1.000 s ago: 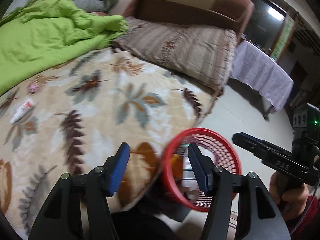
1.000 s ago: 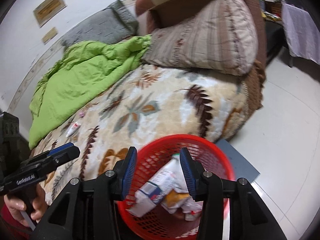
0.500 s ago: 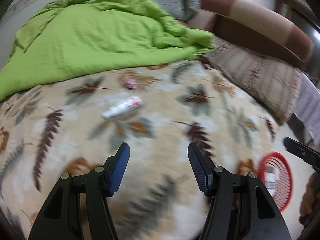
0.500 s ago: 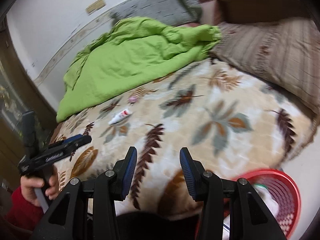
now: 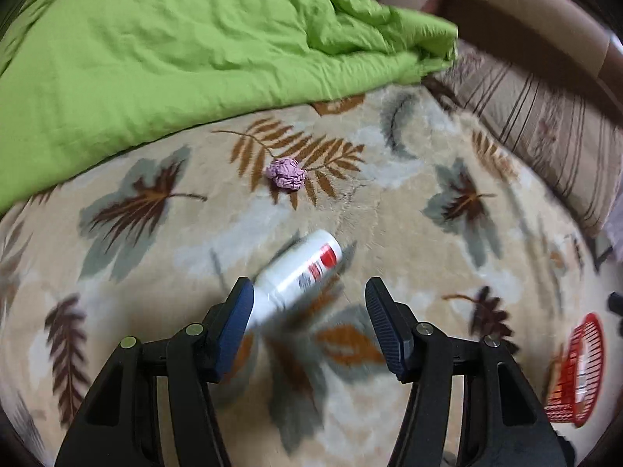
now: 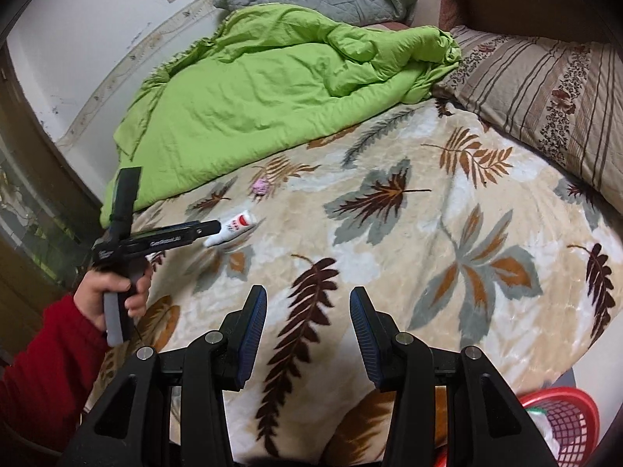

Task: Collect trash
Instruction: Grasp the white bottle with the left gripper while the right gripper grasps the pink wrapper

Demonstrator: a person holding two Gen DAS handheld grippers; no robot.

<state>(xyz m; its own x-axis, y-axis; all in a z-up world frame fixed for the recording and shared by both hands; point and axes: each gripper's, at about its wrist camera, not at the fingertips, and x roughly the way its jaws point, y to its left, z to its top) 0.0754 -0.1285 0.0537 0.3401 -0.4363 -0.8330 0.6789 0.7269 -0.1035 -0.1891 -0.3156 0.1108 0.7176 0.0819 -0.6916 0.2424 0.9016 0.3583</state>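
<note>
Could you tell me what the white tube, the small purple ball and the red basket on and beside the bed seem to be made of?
White tube: probably glossy plastic, going by its smooth sheen.
Purple ball: likely crumpled paper or foil, given its sharp creases.
Red basket: apparently moulded plastic, with an open lattice wall.

Even, soft indoor light, no glare. Left wrist view motion-blurred, white tube smeared; right wrist view sharper. Fisheye bending, dark vignette at corners.
</note>
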